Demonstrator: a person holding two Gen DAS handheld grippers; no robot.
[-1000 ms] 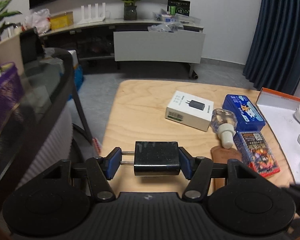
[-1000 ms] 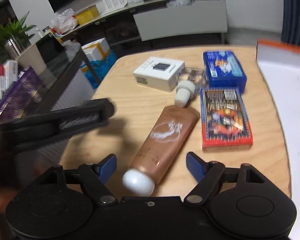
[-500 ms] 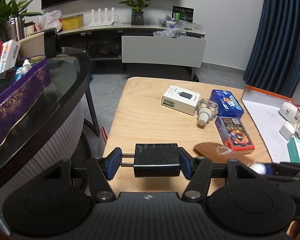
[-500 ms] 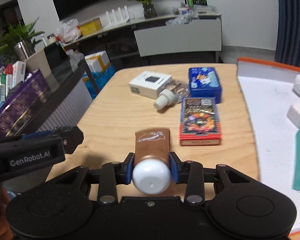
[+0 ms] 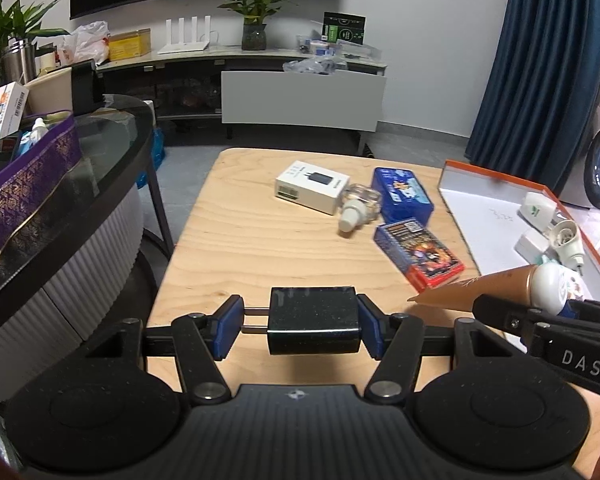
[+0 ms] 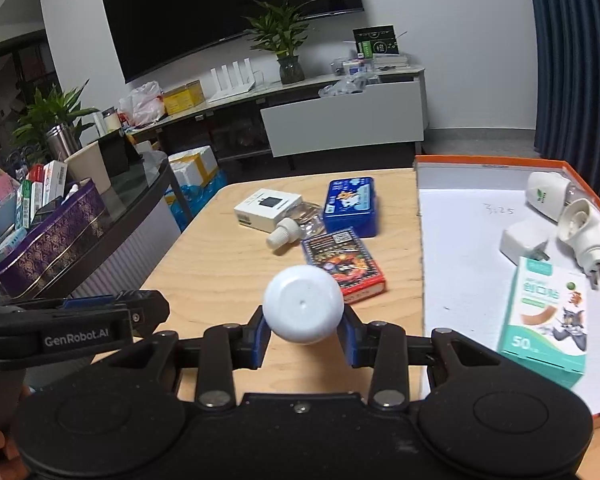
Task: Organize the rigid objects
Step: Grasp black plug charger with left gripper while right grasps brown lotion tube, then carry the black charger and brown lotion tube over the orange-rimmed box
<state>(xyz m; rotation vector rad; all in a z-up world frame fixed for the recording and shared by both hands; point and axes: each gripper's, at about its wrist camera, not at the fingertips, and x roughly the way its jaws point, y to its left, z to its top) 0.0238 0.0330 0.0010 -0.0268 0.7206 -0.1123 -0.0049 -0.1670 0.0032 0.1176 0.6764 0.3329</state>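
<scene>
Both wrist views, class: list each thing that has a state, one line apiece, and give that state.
Black plug adapter: lifted, clamped in left gripper.
Brown tube with white cap: lifted, clamped in right gripper.
Clear bottle with white cap: lying on its side, capped.
Blue tin: lid shut, flat on wooden table.
Orange-rimmed box lid: open side up, holding items.
</scene>
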